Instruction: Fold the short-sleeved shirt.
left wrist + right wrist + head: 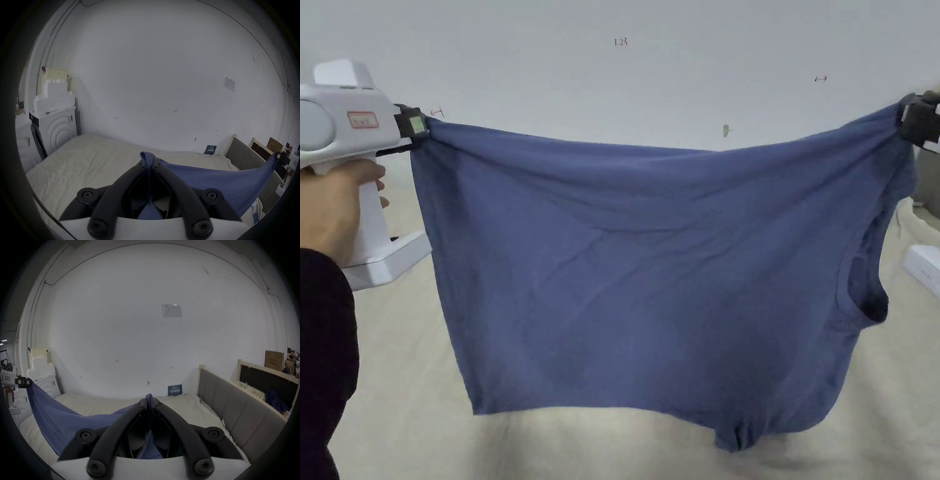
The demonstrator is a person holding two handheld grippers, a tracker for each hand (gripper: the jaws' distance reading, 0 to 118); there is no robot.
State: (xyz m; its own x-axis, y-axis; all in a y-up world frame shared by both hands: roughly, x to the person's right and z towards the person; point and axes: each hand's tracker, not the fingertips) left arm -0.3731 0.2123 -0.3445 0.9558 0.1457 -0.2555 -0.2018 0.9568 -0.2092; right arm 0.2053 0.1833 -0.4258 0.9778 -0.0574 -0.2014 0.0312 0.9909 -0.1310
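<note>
A blue short-sleeved shirt (650,275) hangs sideways in the air above a bed, stretched between both grippers. Its neck opening (865,294) faces right and its lower edge brushes the sheet. My left gripper (419,128) is shut on the shirt's upper left corner. My right gripper (909,122) is shut on the upper right corner. In the left gripper view the cloth (219,180) runs between the closed jaws of the left gripper (150,164) and off to the right. In the right gripper view the cloth (65,420) passes through the right gripper (149,402) and sags away to the left.
A cream sheet covers the bed (600,444) under the shirt. A white wall (650,69) rises behind it. A white washing machine (55,129) with stacked white boxes stands left of the bed. A grey padded headboard (235,404) lines the right side. A white box (925,265) lies at right.
</note>
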